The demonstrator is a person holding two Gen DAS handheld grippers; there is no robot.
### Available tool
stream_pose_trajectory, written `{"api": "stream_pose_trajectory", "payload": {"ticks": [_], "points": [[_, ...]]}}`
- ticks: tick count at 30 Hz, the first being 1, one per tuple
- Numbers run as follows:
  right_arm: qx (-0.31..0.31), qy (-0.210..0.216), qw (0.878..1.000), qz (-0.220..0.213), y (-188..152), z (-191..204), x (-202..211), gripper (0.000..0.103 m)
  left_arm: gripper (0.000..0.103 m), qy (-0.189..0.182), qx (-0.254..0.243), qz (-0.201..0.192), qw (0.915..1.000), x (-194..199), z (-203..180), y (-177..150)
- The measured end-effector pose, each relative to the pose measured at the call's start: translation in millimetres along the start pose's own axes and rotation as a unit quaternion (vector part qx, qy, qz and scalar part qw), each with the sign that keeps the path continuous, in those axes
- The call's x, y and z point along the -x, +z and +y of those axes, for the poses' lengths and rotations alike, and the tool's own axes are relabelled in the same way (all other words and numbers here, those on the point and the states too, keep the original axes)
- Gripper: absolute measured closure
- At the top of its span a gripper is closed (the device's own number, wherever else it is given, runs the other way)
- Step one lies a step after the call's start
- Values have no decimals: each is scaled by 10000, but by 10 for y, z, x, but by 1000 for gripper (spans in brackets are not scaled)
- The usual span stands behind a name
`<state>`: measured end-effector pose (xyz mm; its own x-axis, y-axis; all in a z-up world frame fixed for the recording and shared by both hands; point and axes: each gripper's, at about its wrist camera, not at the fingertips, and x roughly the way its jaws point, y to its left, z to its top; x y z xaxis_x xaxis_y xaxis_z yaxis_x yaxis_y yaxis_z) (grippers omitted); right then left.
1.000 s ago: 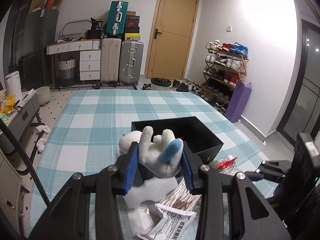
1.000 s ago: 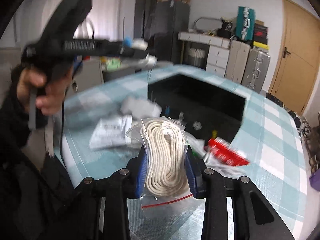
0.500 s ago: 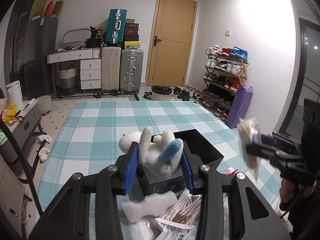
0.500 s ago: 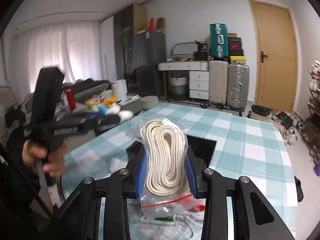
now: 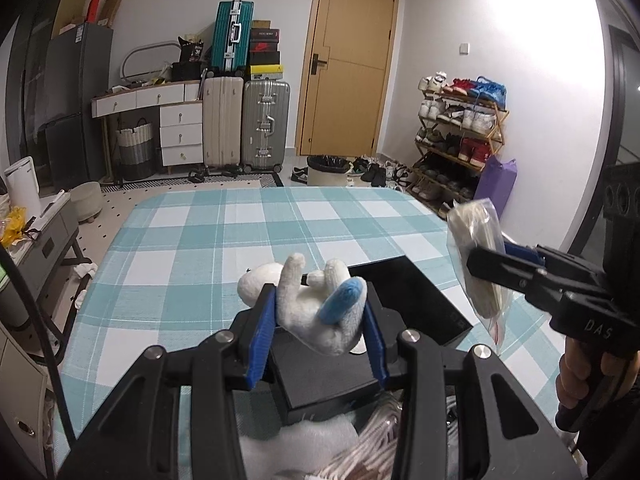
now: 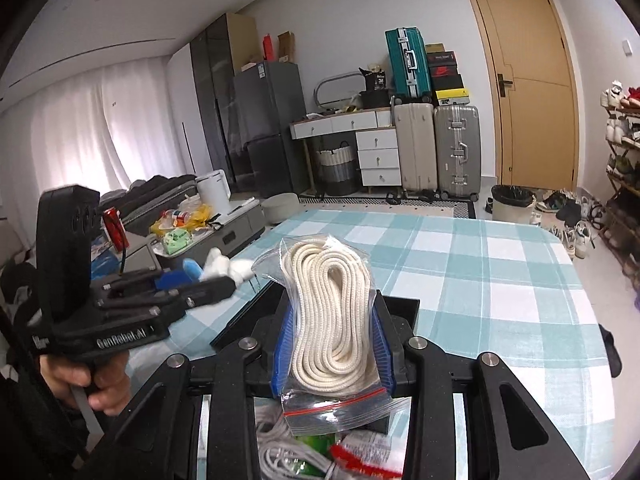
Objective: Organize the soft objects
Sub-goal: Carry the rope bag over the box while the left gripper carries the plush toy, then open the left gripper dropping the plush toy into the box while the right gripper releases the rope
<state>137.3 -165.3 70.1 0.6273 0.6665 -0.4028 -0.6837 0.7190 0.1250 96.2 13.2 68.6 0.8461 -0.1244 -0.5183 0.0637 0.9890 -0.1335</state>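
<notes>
My left gripper (image 5: pixel 318 322) is shut on a white plush toy (image 5: pixel 312 304) with a blue ear and holds it above the near edge of an open black box (image 5: pixel 416 300) on the checked table. My right gripper (image 6: pixel 330 340) is shut on a clear zip bag of coiled white rope (image 6: pixel 332 312), held up over the same black box (image 6: pixel 400 308). The bag of rope also shows at the right of the left wrist view (image 5: pixel 478 256). The left gripper with the plush toy (image 6: pixel 224 268) shows at the left of the right wrist view.
A teal and white checked cloth (image 5: pixel 240 248) covers the table. White foam (image 5: pixel 296 440), packets and cables (image 6: pixel 288 452) lie at the near edge below the grippers. Suitcases (image 5: pixel 244 124), a door and a shoe rack (image 5: pixel 456 136) stand beyond the table.
Both grippers have risen from the clutter at the near edge. The right gripper has lifted the rope bag up beside the left one, above the black box.
</notes>
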Motion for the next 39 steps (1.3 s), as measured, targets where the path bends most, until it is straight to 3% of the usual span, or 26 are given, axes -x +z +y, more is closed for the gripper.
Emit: {"api": "stream_pose_trajectory", "payload": {"ticks": [14,27,30,31,33,34,36,38,39], "points": [[-226,73,9996,134,41,-126,-399,68,62,223,-383,341,9984,-401,-66,-79],[-298,181,9990,274,5,-143,-591,68,62,-245,-434,419,9979,-443,-127,-142],[-288,148,9990,319,4,-160,-630,67,61,-193,-472,490,9975,-470,-148,-150],[-283,143,9989,343,2,-162,-641,66,61,-183,-460,494,9976,-473,-146,-154],[-262,172,9988,370,3,-159,-648,52,60,-179,-430,521,9976,-472,-134,-152],[-230,149,9991,329,6,-154,-630,49,51,-165,-397,532,9977,-463,-121,-150],[-161,152,9994,265,13,-145,-580,35,40,-157,-365,507,9979,-439,-104,-146],[-149,91,9997,189,16,-149,-512,28,37,-140,-341,450,9983,-387,-82,-141],[-143,51,9997,185,17,-160,-486,20,25,-115,-329,446,9984,-369,-69,-140]]}}
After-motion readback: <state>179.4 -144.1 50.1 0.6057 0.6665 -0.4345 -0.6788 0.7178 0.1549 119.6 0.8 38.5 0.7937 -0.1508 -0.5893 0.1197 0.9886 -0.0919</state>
